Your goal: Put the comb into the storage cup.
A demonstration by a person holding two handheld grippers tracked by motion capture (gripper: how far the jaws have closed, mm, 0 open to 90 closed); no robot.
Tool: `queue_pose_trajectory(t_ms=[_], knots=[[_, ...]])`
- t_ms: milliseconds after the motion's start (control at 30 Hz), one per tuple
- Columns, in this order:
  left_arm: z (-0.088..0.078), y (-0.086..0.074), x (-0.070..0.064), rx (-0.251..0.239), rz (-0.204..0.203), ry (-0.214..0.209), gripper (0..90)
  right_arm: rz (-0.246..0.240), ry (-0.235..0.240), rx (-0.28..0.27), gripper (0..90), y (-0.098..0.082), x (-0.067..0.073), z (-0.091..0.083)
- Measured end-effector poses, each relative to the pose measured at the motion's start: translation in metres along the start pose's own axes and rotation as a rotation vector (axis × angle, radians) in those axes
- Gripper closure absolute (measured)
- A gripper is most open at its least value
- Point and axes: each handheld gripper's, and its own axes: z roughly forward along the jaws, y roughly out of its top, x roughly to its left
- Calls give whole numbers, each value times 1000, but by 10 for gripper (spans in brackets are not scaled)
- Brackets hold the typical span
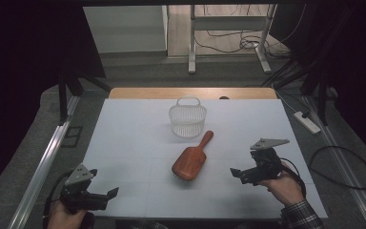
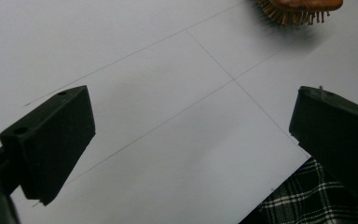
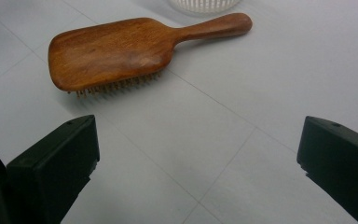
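While both grippers hovered spread and empty, one wooden hairbrush (image 1: 190, 160) and one white basket (image 1: 187, 119) sat on the counter (image 1: 124, 138).
Bristles down, the brush lay at centre, handle toward 1 o'clock just short of the basket at 12. Left gripper (image 1: 102, 196) hung at 7 by the near edge, right gripper (image 1: 238, 173) at 4; bare counter lay open between them.
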Motion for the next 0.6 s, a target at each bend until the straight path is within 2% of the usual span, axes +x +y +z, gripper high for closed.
queue_pose_trajectory(t_ms=[233,600], knots=[[0,0,0,0,-2,-1,11,11,4,9,0,8,1,8],[0,0,1,0,-3,-4,11,-6,9,13,0,21,2,20]])
